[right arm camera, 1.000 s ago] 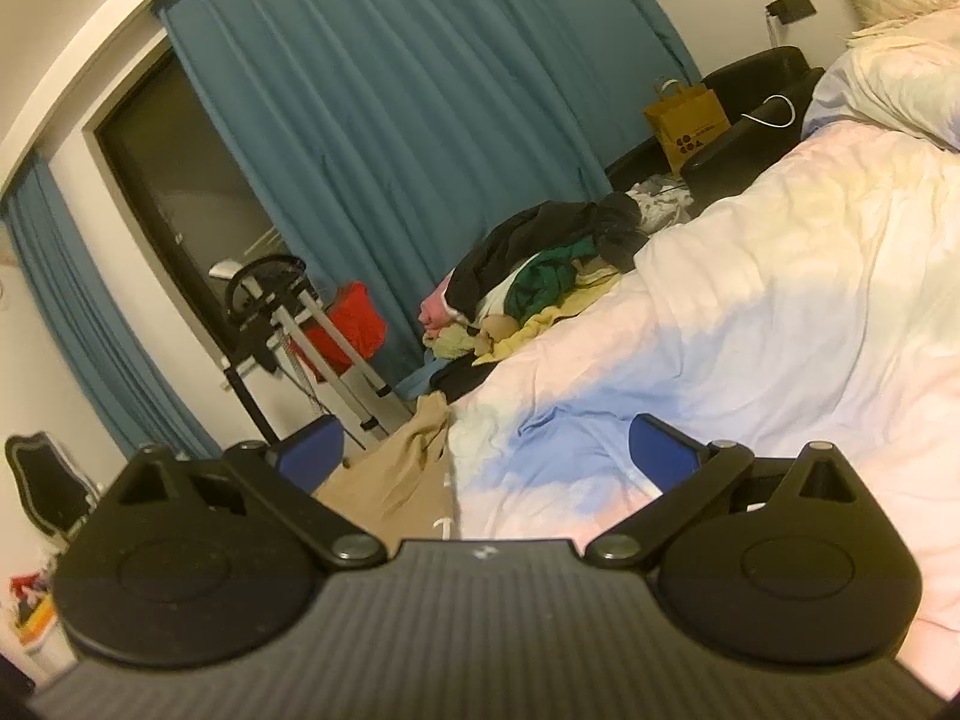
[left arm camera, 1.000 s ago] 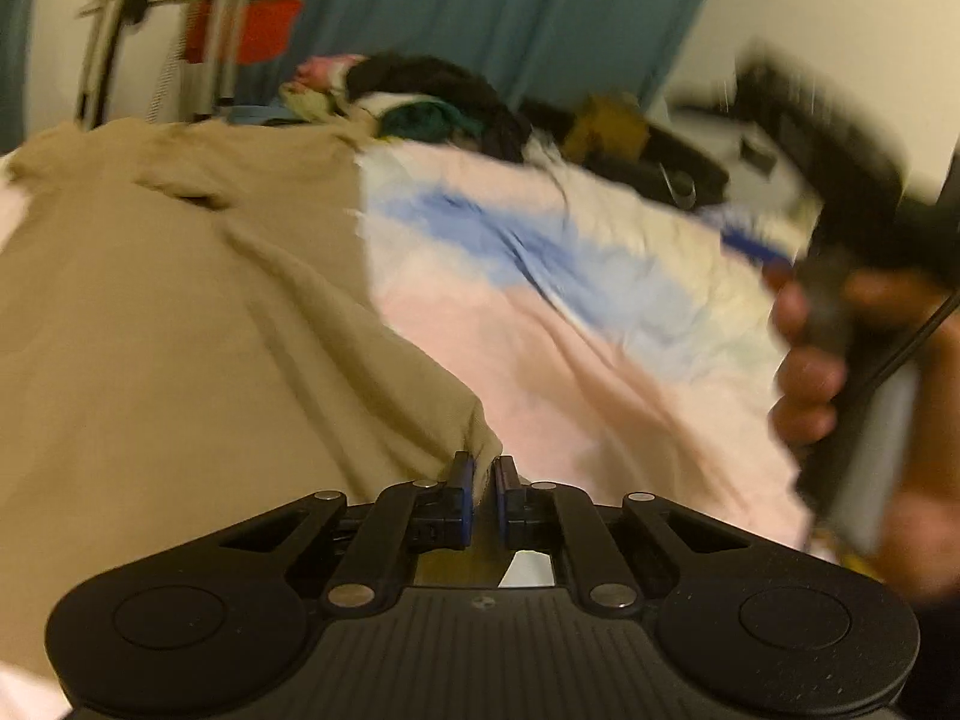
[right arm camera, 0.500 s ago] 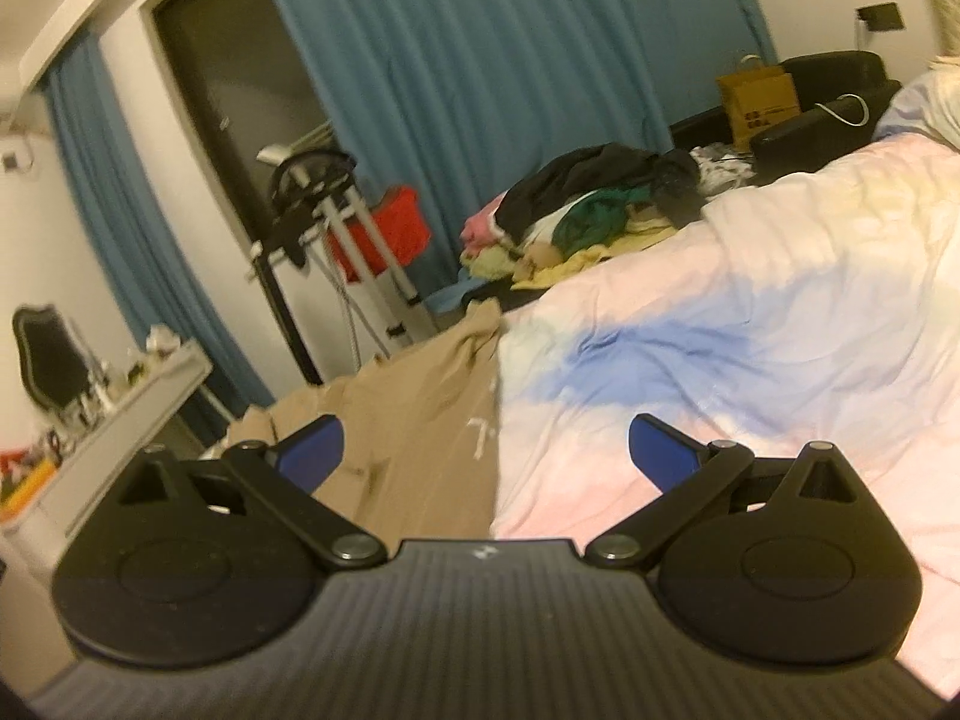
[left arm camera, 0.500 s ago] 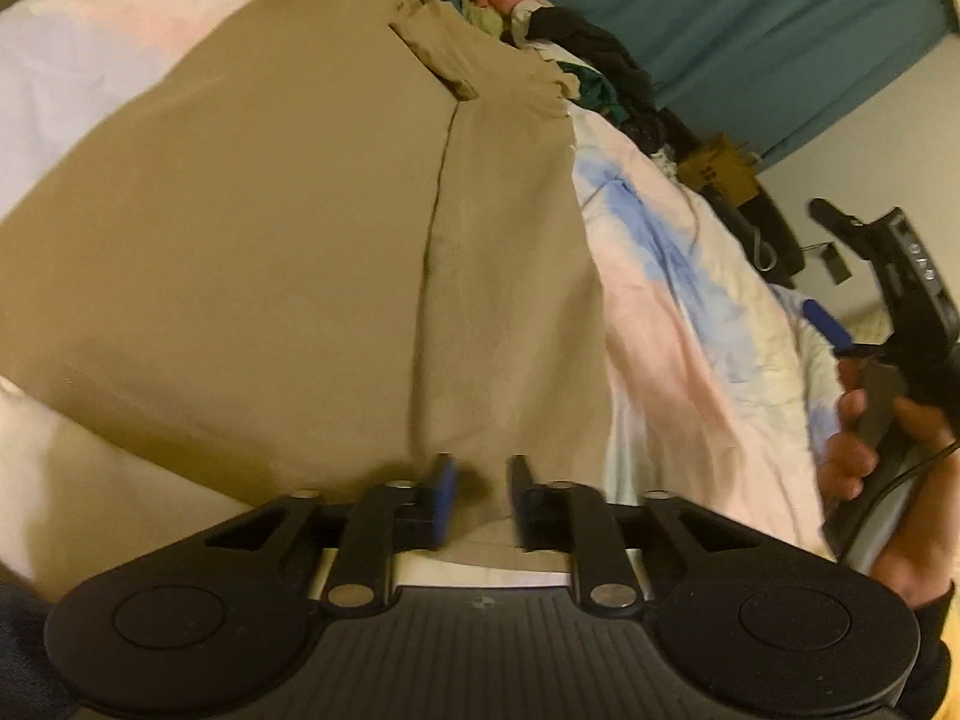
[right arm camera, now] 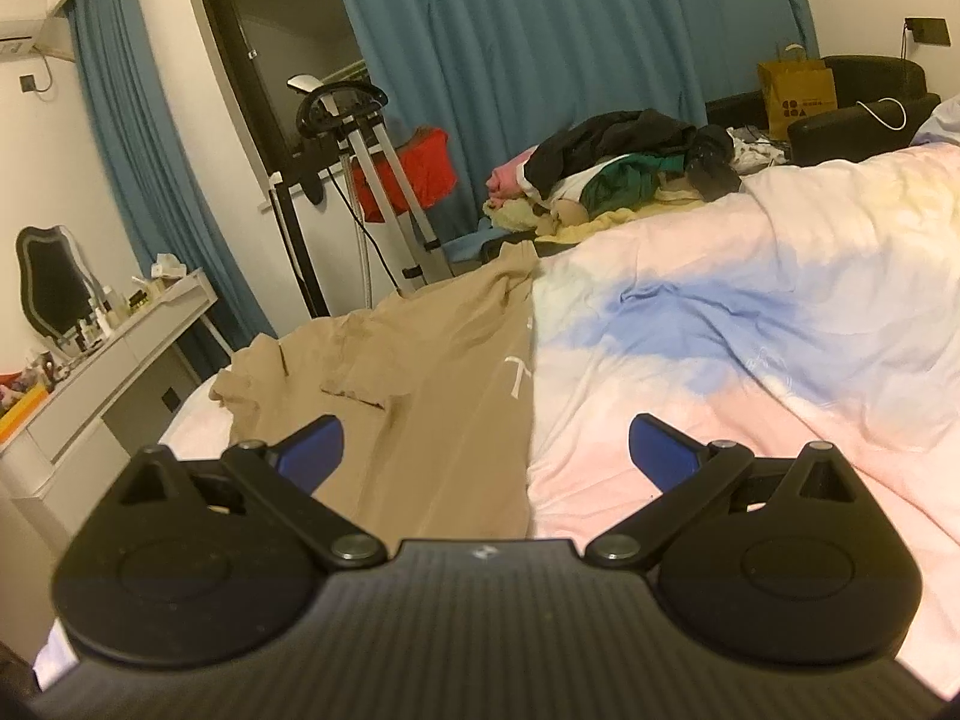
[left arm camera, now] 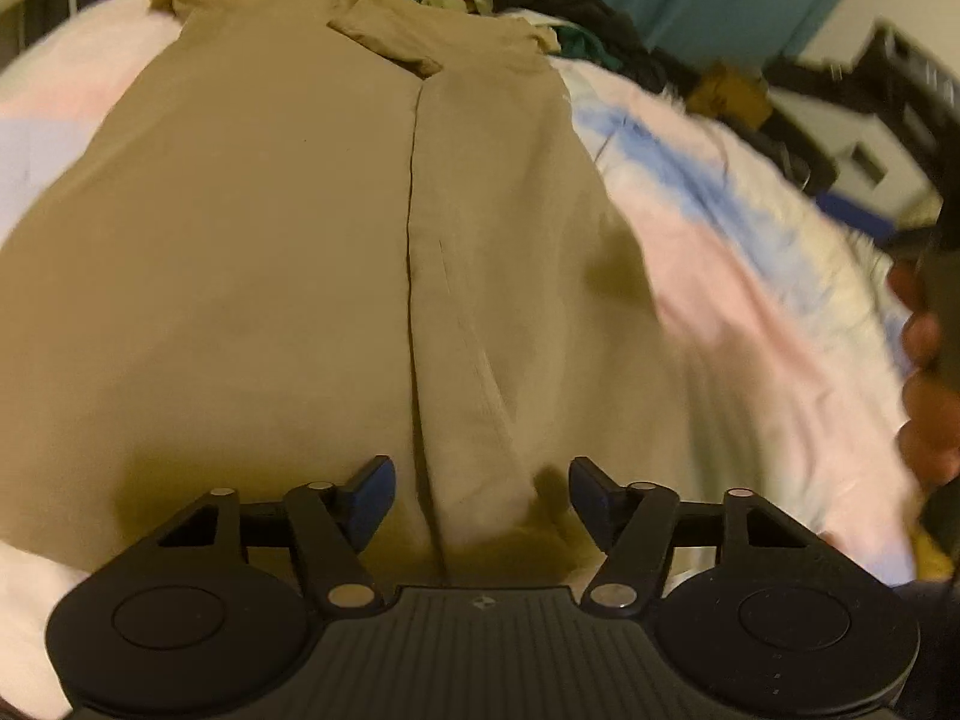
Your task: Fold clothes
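A tan garment (left arm camera: 270, 276) lies spread flat on the bed, one side folded in along a long straight edge down its middle. My left gripper (left arm camera: 480, 495) hovers over its near hem with its jaws opening; the cloth lies below them, and neither pad presses on it. The same tan garment (right arm camera: 432, 396) shows in the right wrist view, with a folded sleeve and white lettering near its right edge. My right gripper (right arm camera: 486, 444) stands wide open above the garment's right edge and holds nothing. A hand (left arm camera: 927, 396) carrying that gripper shows at the far right.
The bed has a pastel pink, blue and yellow duvet (right arm camera: 750, 324). A heap of mixed clothes (right arm camera: 618, 174) sits at its far side. A folding rack (right arm camera: 360, 180) with a red cloth, a white dresser (right arm camera: 108, 372), a mirror and blue curtains (right arm camera: 540, 48) stand beyond.
My left gripper has let go of the tan cloth, opened, and dropped lower over the hem. The right gripper swung left, so more of the garment is in its view.
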`<state>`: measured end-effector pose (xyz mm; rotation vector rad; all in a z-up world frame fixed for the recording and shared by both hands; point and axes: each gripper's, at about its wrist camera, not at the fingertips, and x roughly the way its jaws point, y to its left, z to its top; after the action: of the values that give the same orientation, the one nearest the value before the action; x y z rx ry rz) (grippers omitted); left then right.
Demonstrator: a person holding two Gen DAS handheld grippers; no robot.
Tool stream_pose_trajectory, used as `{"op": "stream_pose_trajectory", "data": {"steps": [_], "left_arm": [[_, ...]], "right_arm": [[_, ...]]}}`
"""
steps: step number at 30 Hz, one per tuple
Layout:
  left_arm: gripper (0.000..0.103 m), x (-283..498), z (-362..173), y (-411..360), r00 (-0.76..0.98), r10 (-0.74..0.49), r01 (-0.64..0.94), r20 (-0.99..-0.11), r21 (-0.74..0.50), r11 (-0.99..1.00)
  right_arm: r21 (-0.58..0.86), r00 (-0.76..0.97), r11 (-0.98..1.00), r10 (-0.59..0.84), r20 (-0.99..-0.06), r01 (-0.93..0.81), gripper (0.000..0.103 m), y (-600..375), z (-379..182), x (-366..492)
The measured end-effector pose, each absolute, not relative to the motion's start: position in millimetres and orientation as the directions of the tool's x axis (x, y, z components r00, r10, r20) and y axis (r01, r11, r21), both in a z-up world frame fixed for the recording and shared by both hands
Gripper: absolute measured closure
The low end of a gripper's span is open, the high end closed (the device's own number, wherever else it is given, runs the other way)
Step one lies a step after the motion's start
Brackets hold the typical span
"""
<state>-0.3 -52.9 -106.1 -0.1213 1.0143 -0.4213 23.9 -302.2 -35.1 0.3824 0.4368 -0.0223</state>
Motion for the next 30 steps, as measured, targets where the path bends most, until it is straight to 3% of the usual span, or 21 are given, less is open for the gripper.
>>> {"op": "stream_pose_trajectory", "data": {"steps": [5,10,20,24,27,30], "left_arm": [[0.043,-7.4,-98.1,-39.9,0.483,-0.254,0.251,-0.838,-0.145,0.957],[0.039,-10.4,-79.8,-20.4,0.505,-0.219,0.201,-0.835,-0.134,0.97],[0.016,3.3,-7.7,-61.8,0.722,-0.269,0.336,-0.638,-0.016,0.942],[0.013,20.5,10.9,-67.6,0.777,-0.274,0.331,-0.567,-0.002,0.944],[0.003,30.8,12.6,-62.3,0.811,-0.261,0.297,-0.524,-0.016,0.955],[0.002,36.0,7.5,-50.0,0.826,-0.249,0.27,-0.505,-0.033,0.962]], "right_arm": [[0.37,0.907,0.924,0.067,-0.415,0.101,0.0,-305.1,-35.5,24.5],[0.406,0.911,0.909,0.084,-0.404,0.096,0.0,-309.8,-33.7,23.5],[0.392,0.923,0.916,0.077,-0.378,0.084,0.0,-306.6,-30.2,17.5],[0.369,0.927,0.926,0.07,-0.369,0.076,0.0,-300.7,-30.3,15.3],[0.359,0.932,0.931,0.071,-0.355,0.066,0.0,-296.1,-30.6,15.1],[0.343,0.935,0.938,0.072,-0.347,0.055,0.0,-289.2,-32.1,16.1]]}}
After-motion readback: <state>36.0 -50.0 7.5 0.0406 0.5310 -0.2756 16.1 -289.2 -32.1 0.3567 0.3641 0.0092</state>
